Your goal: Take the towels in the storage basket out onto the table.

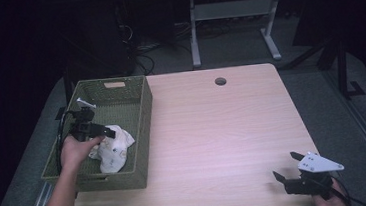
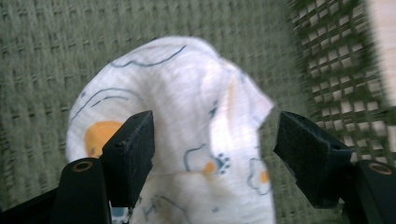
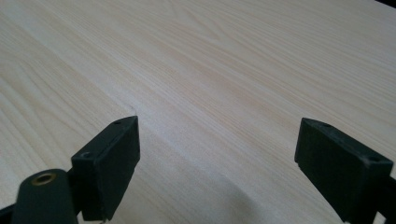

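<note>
A white cloth point(image 1: 112, 149) lies crumpled inside a green woven basket point(image 1: 144, 136) on the left side of the wooden table point(image 1: 224, 139). The left gripper point(image 1: 93, 132) is down in the basket, right over the cloth. From the high view the cloth looks plain white with tiny marks. The left gripper view point(image 2: 215, 154) shows more: the cloth point(image 2: 187, 107) has little drawings on it, an orange shape, blue lines and a small paw print. There, the jaws stand wide apart with a fold of cloth between them, and the pads do not press on it. The right gripper point(image 1: 291, 166) sits at the near right of the table, well apart from the basket. The right gripper view point(image 3: 217, 158) shows its jaws wide open over bare wood point(image 3: 210, 70), holding nothing. No writing can be read anywhere.
</note>
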